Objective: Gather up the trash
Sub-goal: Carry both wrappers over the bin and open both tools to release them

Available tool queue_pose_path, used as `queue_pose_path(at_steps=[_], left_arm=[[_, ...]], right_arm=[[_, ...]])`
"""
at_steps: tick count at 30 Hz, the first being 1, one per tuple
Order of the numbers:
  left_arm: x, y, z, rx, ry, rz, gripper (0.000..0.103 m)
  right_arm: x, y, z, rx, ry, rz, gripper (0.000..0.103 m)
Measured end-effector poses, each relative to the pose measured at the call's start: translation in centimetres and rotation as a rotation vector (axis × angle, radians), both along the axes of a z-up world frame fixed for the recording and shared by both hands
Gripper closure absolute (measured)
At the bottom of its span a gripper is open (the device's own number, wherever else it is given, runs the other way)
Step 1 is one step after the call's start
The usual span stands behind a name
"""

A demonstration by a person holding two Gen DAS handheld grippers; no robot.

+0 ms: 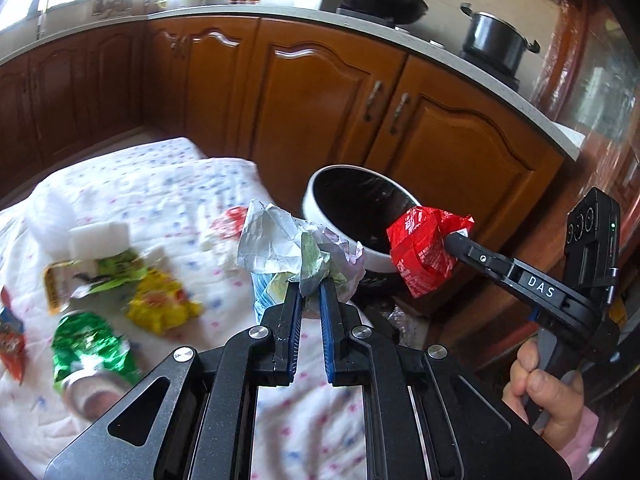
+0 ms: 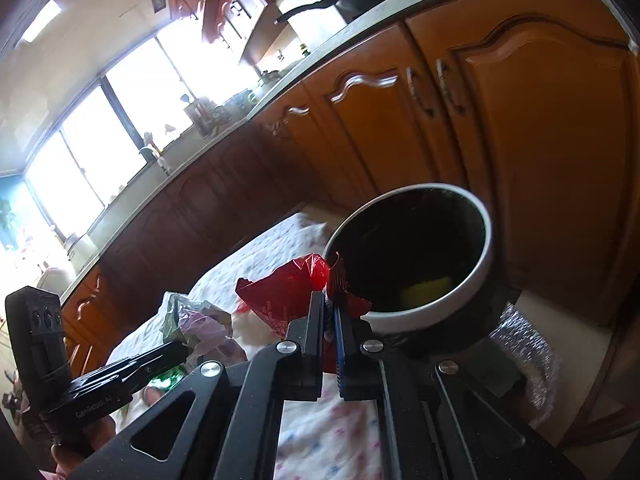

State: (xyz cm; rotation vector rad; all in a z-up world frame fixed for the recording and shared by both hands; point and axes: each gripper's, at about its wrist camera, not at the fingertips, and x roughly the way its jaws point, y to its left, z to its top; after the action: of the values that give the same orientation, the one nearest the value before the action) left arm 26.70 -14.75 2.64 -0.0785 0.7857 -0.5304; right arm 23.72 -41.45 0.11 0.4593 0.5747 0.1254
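My left gripper (image 1: 310, 289) is shut on a crumpled wad of pale wrappers (image 1: 292, 248), held above the table's far edge. My right gripper (image 1: 447, 240) is shut on a red wrapper (image 1: 422, 252), which hangs at the rim of the white bin (image 1: 340, 236) with a black liner. In the right wrist view the right gripper (image 2: 331, 300) pinches the red wrapper (image 2: 286, 296) just left of the bin (image 2: 486, 256), and something yellow-green (image 2: 426, 294) lies inside it. The left gripper (image 2: 182, 350) with its pale wad (image 2: 202, 326) shows at lower left.
Several wrappers lie on the white flowered tablecloth (image 1: 168, 200): a green foil one (image 1: 90, 350), a yellow one (image 1: 162, 304), an orange one (image 1: 12, 340), a white block (image 1: 100, 238). Wooden cabinets (image 1: 320, 96) stand behind the bin. A wok (image 1: 380, 0) and pot (image 1: 496, 38) sit on the counter.
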Motion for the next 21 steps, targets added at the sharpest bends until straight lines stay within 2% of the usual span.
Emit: queue_pose_path(at_steps=[11,21], left_arm=[[3.2,-5.0,0.9,0.024,-0.013,-0.061,0.095],[6.9,-9.7,0.0,0.056,0.016,-0.090,0.095]], right_arm=[[3.0,-4.0,-0.1,-0.014,0.008,-0.065,0.098],[6.3,-6.0,-1.2,-0.028,0.058,-0.077,0.098]])
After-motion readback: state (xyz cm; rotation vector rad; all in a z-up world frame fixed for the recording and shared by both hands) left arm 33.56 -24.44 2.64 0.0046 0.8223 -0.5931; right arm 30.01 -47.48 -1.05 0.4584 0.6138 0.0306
